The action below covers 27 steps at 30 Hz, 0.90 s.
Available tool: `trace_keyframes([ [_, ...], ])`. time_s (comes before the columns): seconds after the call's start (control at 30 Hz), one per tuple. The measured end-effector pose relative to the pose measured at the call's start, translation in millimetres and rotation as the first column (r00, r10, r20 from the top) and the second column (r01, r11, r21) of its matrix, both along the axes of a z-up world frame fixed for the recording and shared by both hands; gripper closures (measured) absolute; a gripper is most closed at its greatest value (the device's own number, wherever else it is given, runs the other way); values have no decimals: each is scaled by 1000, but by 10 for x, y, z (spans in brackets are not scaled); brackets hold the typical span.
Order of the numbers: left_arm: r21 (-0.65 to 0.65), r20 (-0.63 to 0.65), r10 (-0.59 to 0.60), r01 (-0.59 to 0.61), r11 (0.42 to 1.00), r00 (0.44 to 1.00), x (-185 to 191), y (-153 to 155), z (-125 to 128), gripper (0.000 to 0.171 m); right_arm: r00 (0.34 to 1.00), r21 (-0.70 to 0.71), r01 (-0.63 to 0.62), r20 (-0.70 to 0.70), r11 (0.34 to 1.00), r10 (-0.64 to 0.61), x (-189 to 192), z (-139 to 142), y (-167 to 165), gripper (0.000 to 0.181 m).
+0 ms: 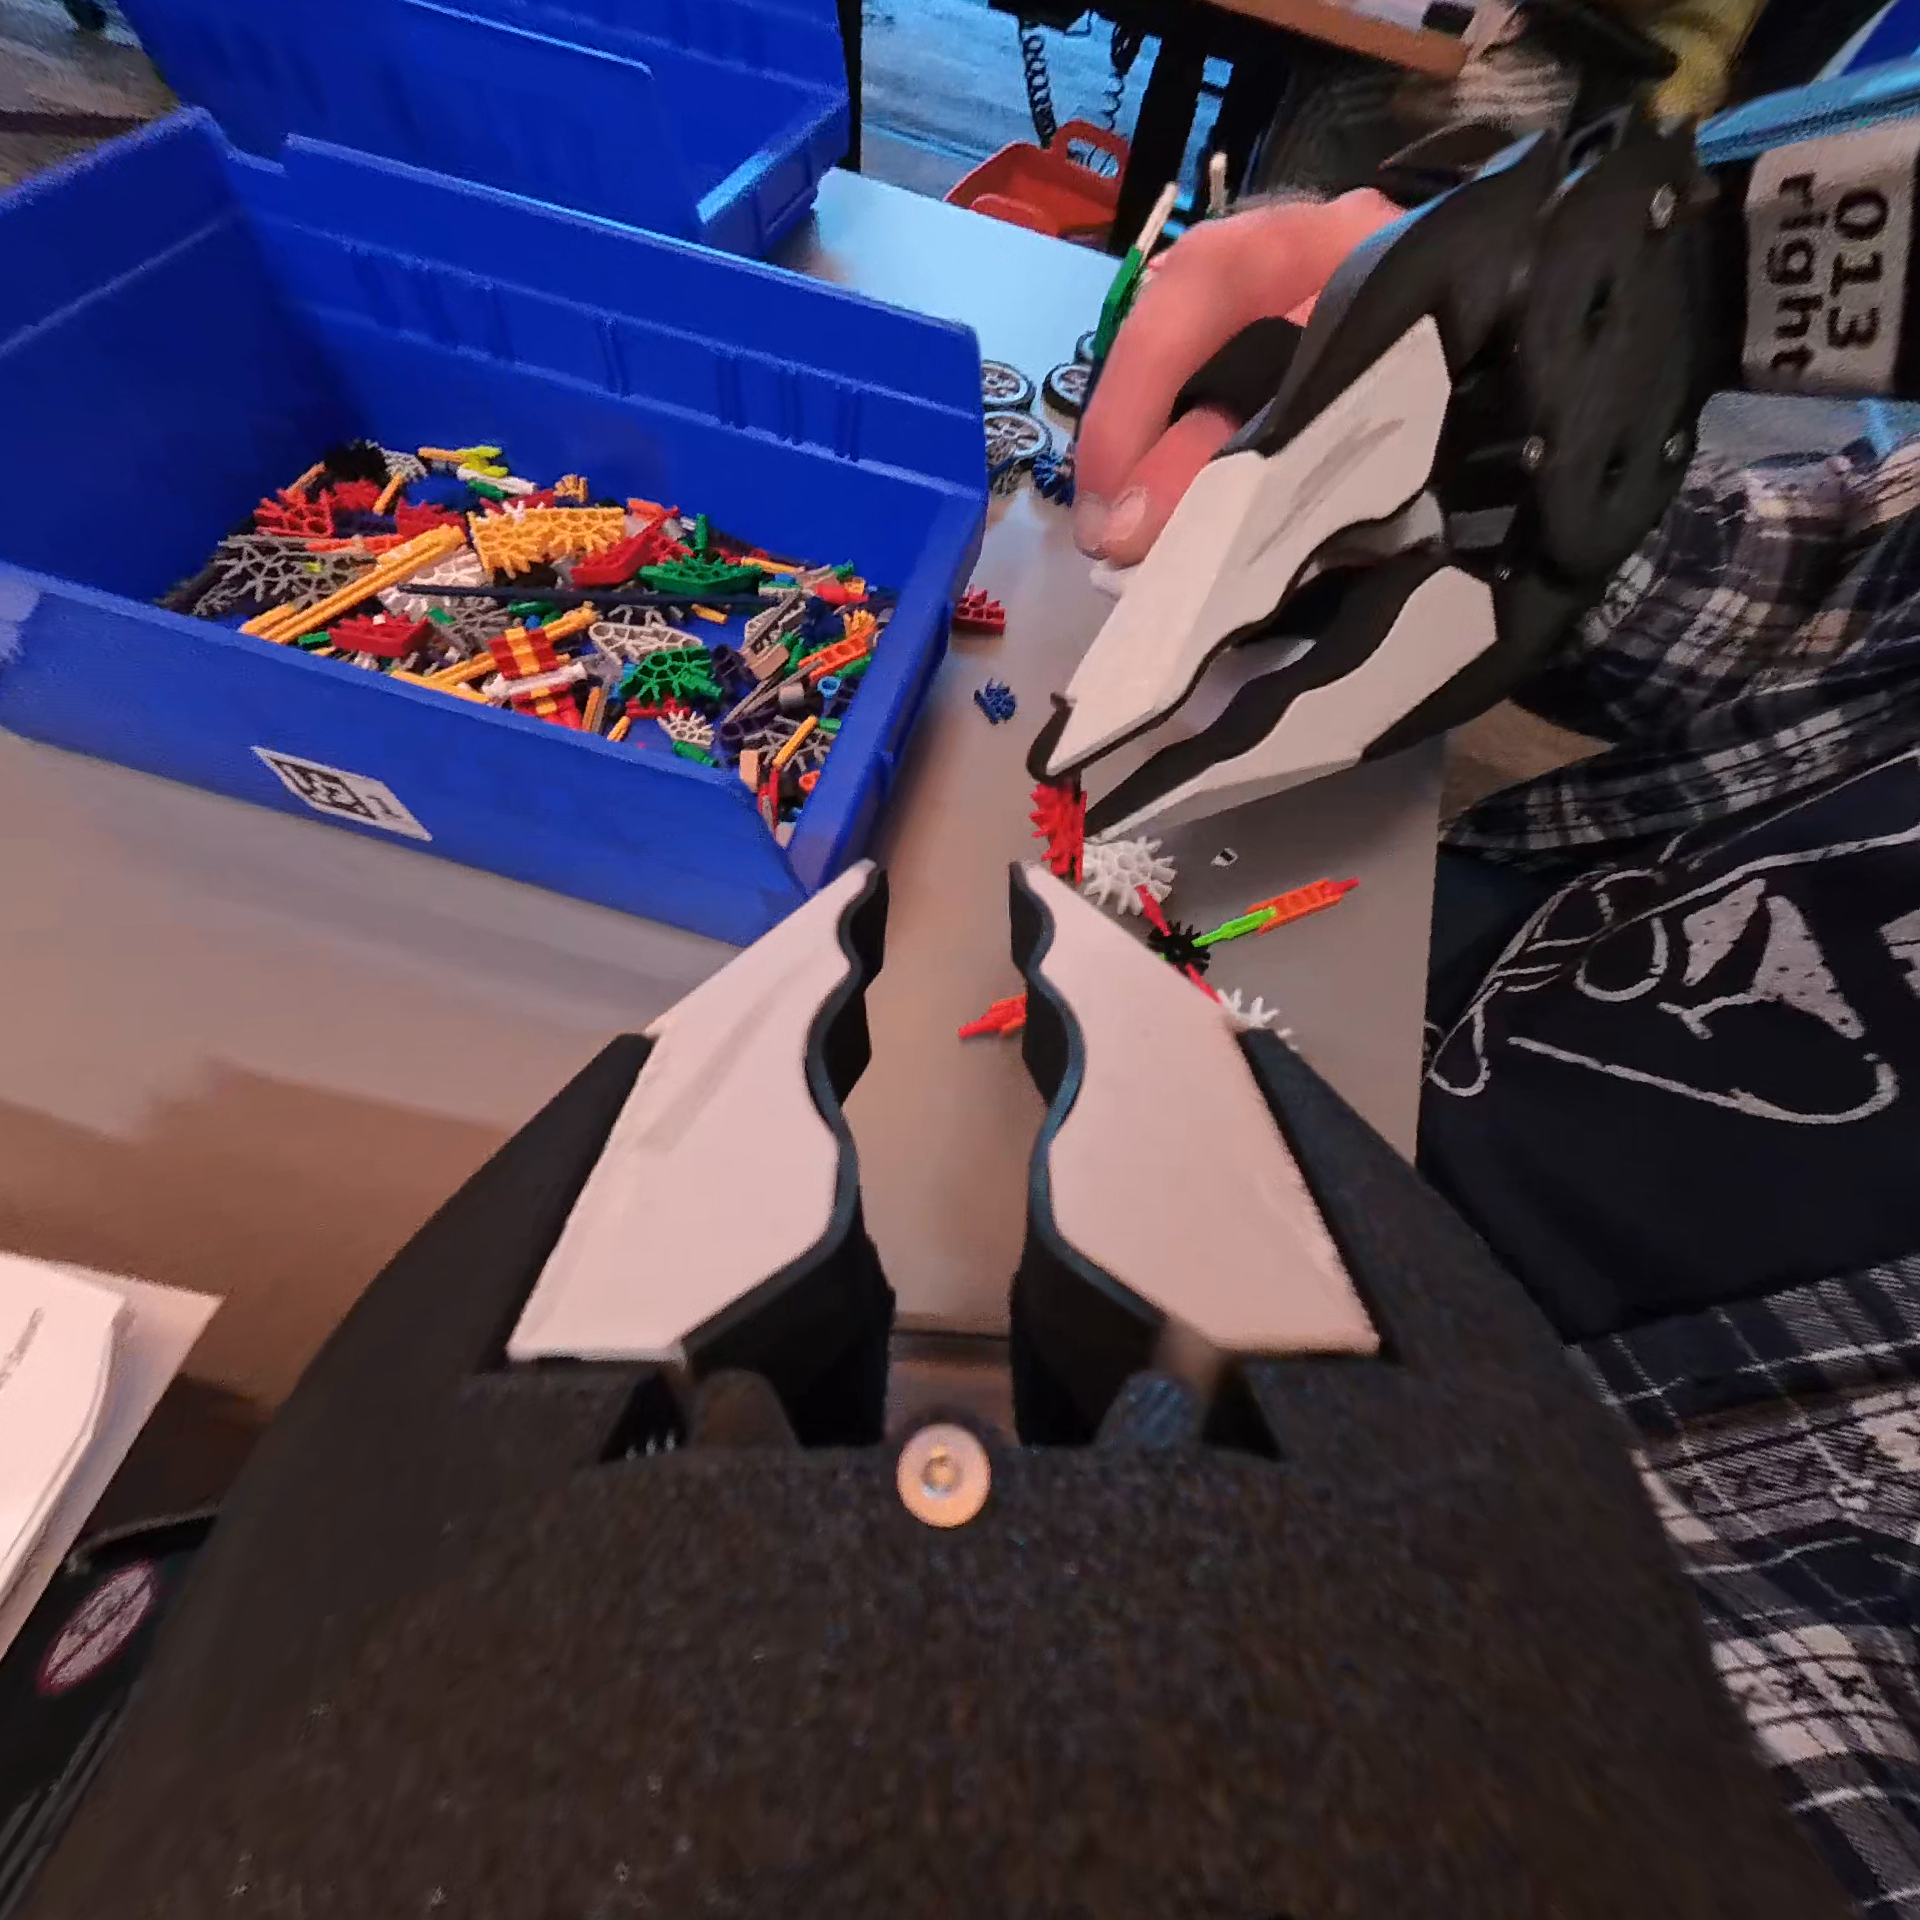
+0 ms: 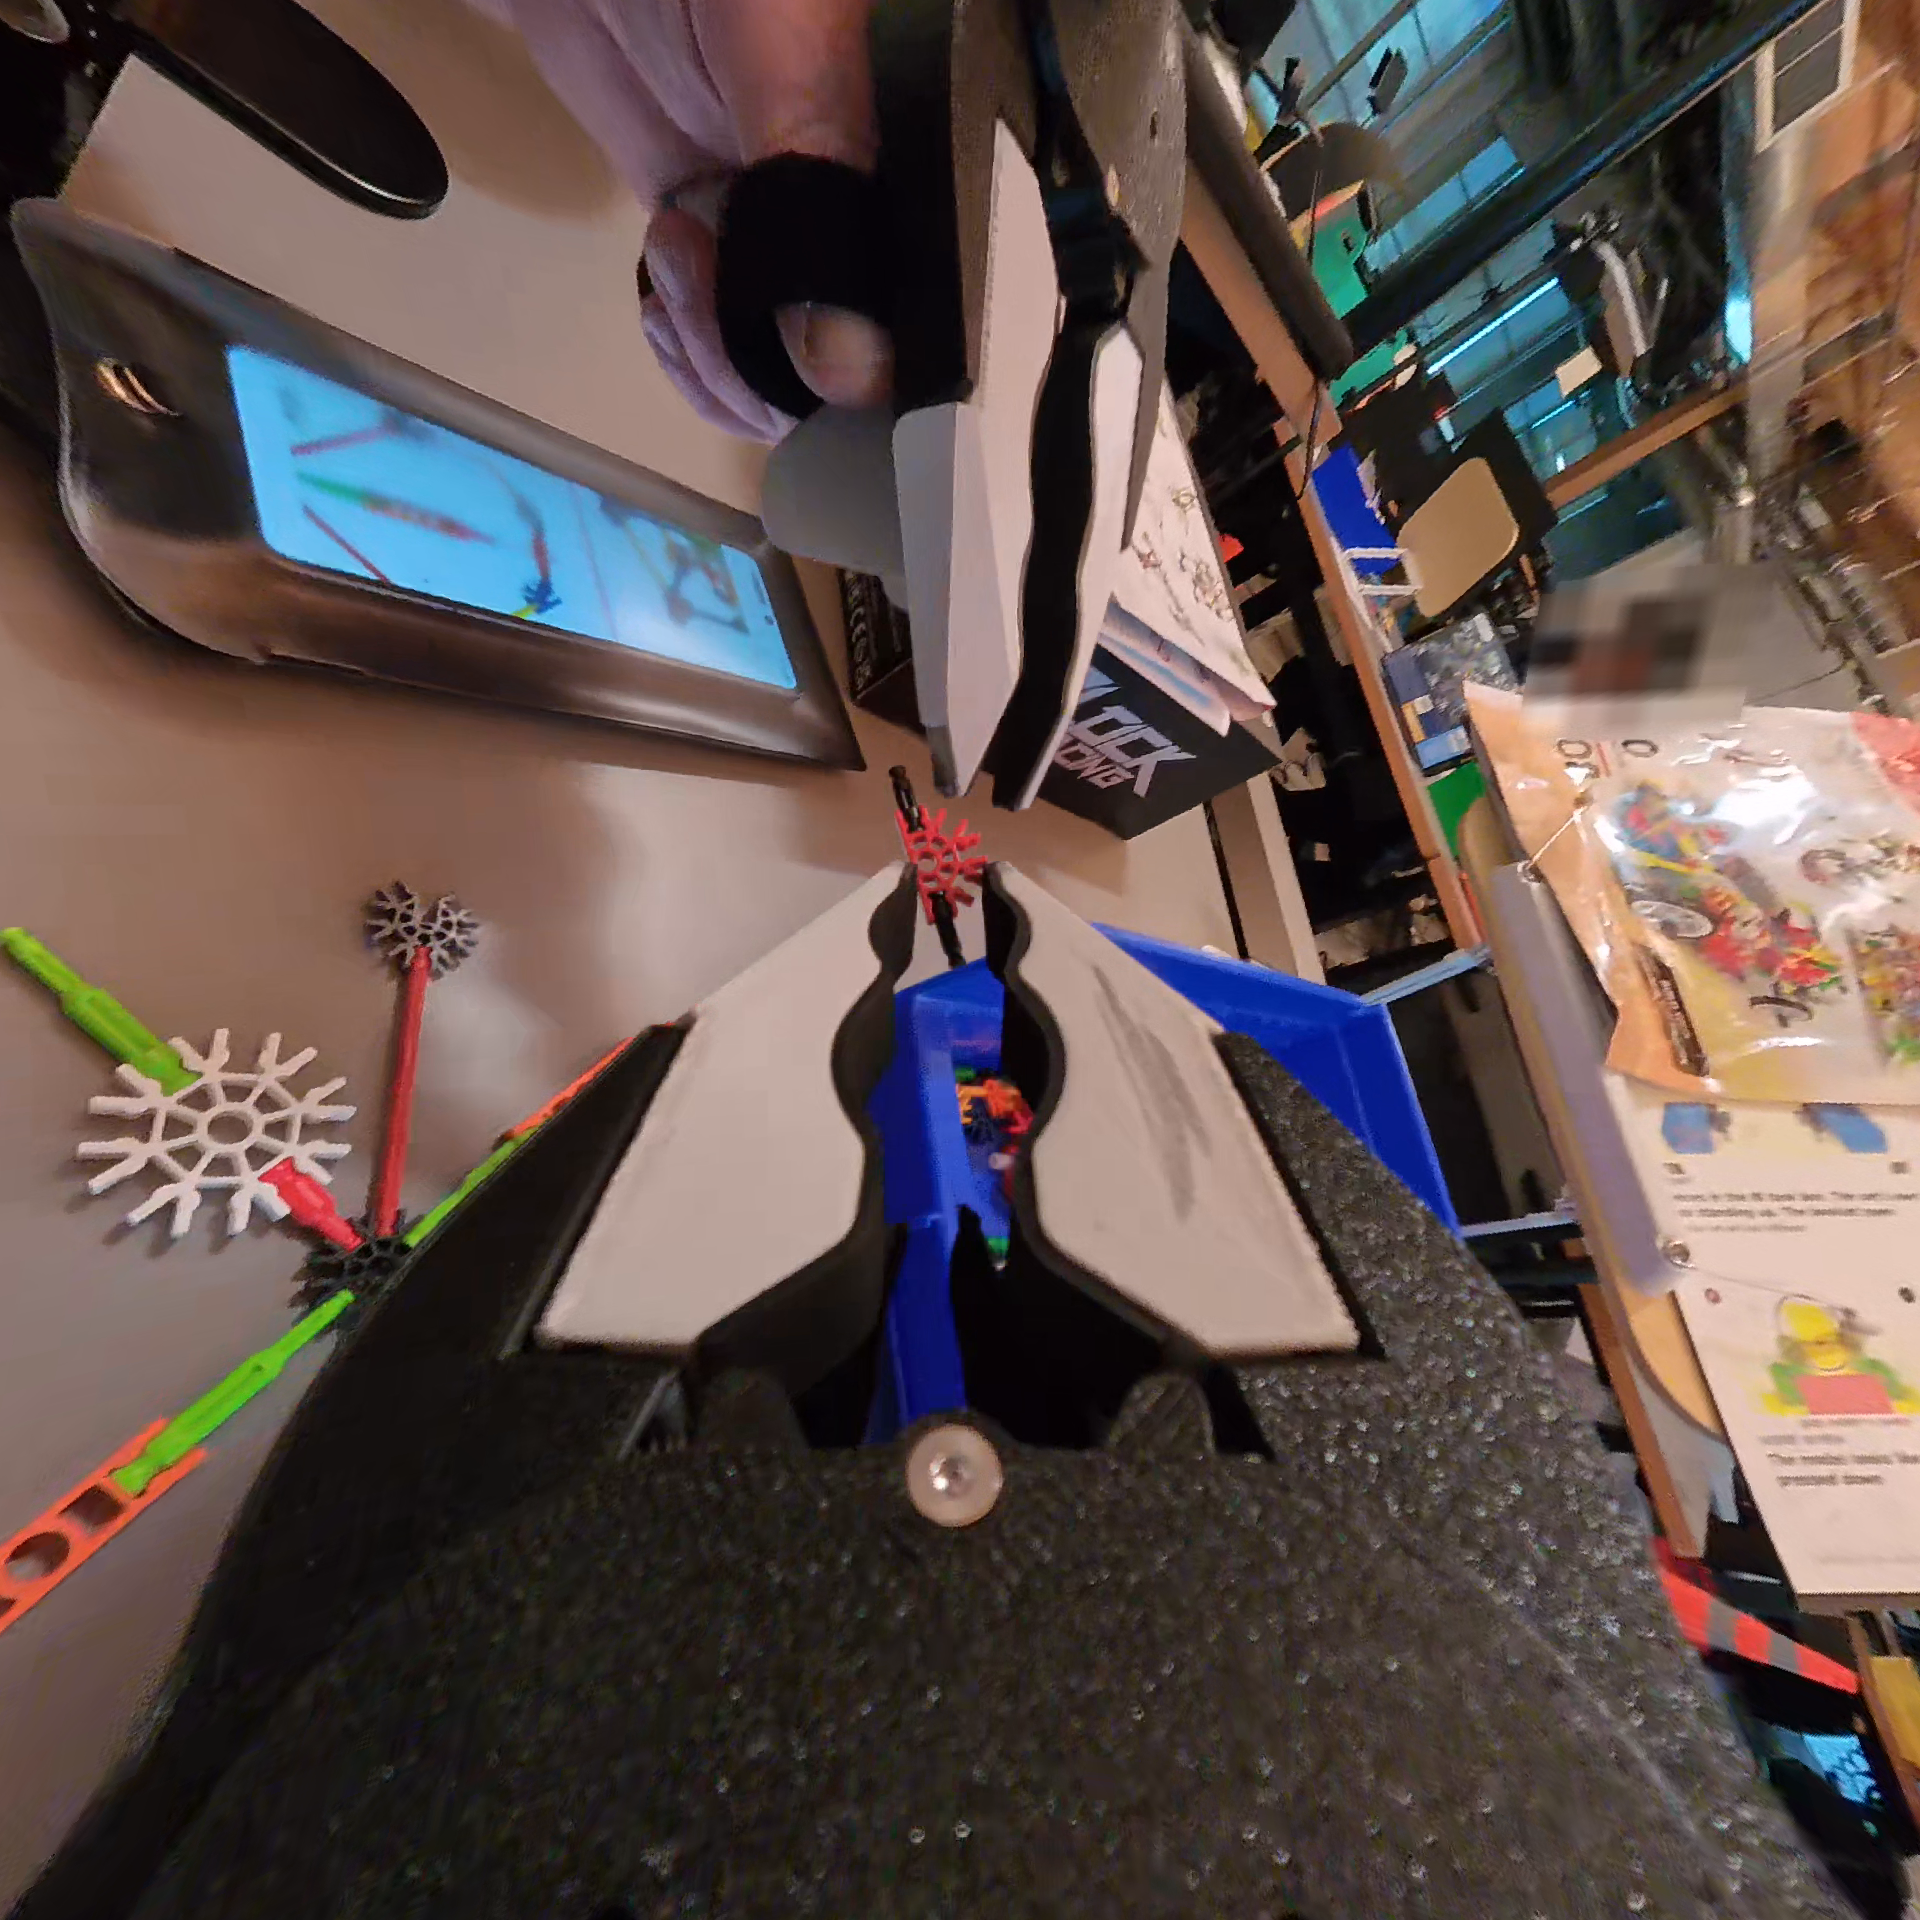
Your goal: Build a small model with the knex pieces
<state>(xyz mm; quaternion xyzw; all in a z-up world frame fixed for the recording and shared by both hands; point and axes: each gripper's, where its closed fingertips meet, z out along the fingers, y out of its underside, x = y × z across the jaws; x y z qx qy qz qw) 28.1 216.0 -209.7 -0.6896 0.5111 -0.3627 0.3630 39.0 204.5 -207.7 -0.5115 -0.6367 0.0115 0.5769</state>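
Note:
My right gripper [image 2: 948,871] is shut on a small red snowflake connector [image 2: 940,850] with a short black rod [image 2: 948,930] through it, held just above the grey table [image 2: 623,883]. In the left wrist view the right gripper [image 1: 1065,784] points down-left with the red connector [image 1: 1060,826] at its tips. My left gripper [image 1: 945,883] is open and empty, its tips a little short of the red connector. It also shows in the right wrist view [image 2: 971,784], facing mine. A small built piece lies beside them: white snowflake connector [image 2: 218,1127], black hub [image 2: 358,1262], green rods, red rod.
A blue bin [image 1: 499,821] full of mixed coloured pieces stands left of the grippers, with a second blue bin [image 1: 520,94] behind it. A phone [image 2: 499,530] with a lit screen lies on the table. Wheels [image 1: 1008,390] and loose pieces lie farther back. A person's torso [image 1: 1662,1039] is at the right edge. Less than 4 cm separates the two grippers' tips. Both grippers' tips are roughly 15 cm from the phone [image 2: 499,530].

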Motion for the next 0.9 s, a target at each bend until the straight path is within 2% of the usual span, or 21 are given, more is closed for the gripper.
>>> trace_keyframes([
  [0.3, -60, 53, -10, 13, 998, 999, 25, 34, 31, 149, 1000, 50, -2, -27, 999, 3, -5, 74, 43, 170],
  [0.53, -145, 147, -82, 103, 984, 986, 71, -99, 124, 146, 999, 72, 7, -44, 997, -4, 64, 74, -4, 170],
  [0.63, -194, 158, -108, 138, 971, 981, 134, -168, 80, 142, 999, 93, 17, -50, 996, -12, 96, 75, -39, 170],
  [0.7, -194, 132, -130, 154, 969, 983, 197, -219, -1, 146, 999, 109, 20, -40, 994, -16, 108, 58, -67, 169],
  [0.83, -158, 96, -187, 201, 967, 978, 309, -349, -94, 167, 999, 130, 29, -47, 991, -23, 127, 39, -111, 169],
  [0.9, -149, 99, -185, 199, 969, 978, 342, -353, -93, 168, 998, 138, 42, -49, 990, -36, 157, 24, -101, 169],
])
